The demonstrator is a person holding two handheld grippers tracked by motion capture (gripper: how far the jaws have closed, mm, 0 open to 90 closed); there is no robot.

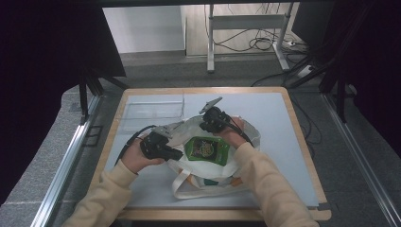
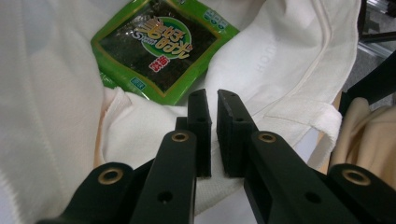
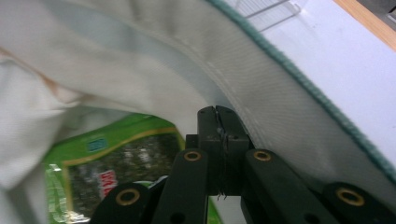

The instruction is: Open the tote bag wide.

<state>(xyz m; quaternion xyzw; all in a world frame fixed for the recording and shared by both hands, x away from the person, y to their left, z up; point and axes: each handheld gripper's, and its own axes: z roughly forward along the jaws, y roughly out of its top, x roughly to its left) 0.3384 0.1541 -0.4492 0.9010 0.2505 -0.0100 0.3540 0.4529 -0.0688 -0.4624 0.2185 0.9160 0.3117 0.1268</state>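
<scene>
Grey carpet, trailing cables and metal desk legs lie beyond a pale blue table with a wooden rim [image 1: 293, 123], seen from the high view. Near the table's middle lies a cream cloth tote bag [image 1: 246, 135], its mouth spread wide. Inside rests a flat green seaweed snack packet [image 1: 206, 149], its long axis running roughly left to right across the bag. The left gripper [image 1: 176, 154] sits at the bag's left edge, and the right gripper [image 1: 211, 124] at the far rim, likely pulling the mouth apart so the packet sits freely. A clear plastic tray [image 1: 153, 111] stands far left.

Looking along the left gripper [image 2: 213, 103], its black jaws stand a narrow slit apart over bag cloth; whether they pinch a fold cannot be told. The packet [image 2: 163, 44] lies just beyond, tilted, printed face up, one corner pointing towards the jaws.

Looking along the right gripper [image 3: 217, 116], its jaws are pressed fully together, apparently clamping the bag's wall beneath the green-stitched hem [image 3: 299, 79]. The packet [image 3: 121, 163] lies below, blurred.
</scene>
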